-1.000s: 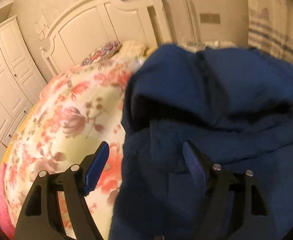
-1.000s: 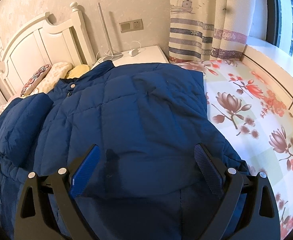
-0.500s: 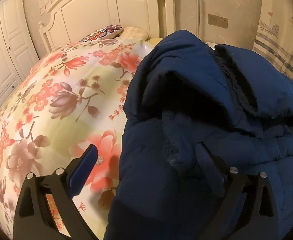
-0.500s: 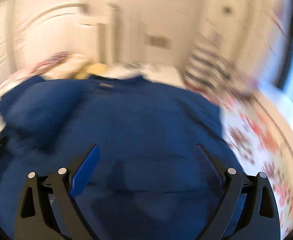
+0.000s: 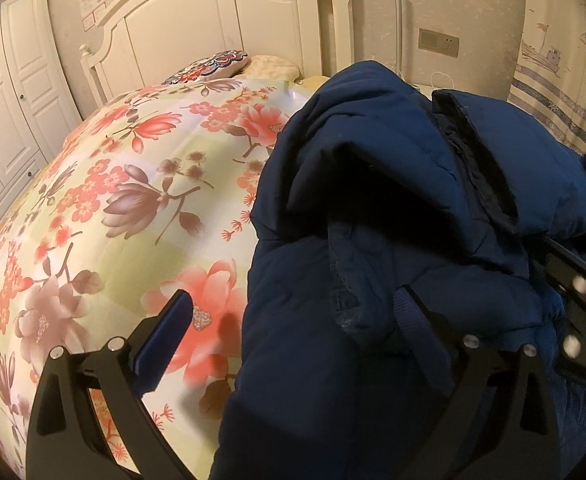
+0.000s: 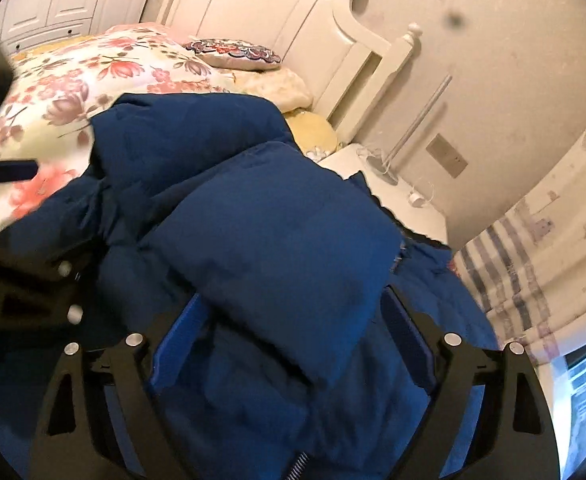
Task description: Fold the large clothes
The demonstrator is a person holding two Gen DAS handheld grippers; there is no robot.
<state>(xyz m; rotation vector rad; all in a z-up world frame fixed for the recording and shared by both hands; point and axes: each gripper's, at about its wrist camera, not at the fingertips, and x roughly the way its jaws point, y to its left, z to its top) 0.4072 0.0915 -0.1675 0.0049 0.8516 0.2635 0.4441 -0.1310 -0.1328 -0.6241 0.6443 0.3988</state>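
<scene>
A navy blue puffer jacket (image 5: 413,208) lies bunched on the floral bedspread (image 5: 125,200), with one sleeve folded over its body. My left gripper (image 5: 293,344) is open at the jacket's left edge, one finger over the bedspread and the other over the jacket. My right gripper (image 6: 293,340) is open, its jaws to either side of a puffy fold of the jacket (image 6: 273,220). The right gripper also shows at the right edge of the left wrist view (image 5: 577,304). The left gripper's blue pad shows at the left edge of the right wrist view (image 6: 13,170).
A white headboard (image 5: 221,24) and patterned pillows (image 5: 209,68) stand at the bed's head. A white wardrobe (image 5: 9,92) is on the left. A white nightstand (image 6: 397,196) with a lamp pole, and striped curtains (image 6: 533,248), are on the right.
My right gripper has swung left and down over the jacket, close beside the left gripper. The left gripper's view has shifted slightly; both stay open.
</scene>
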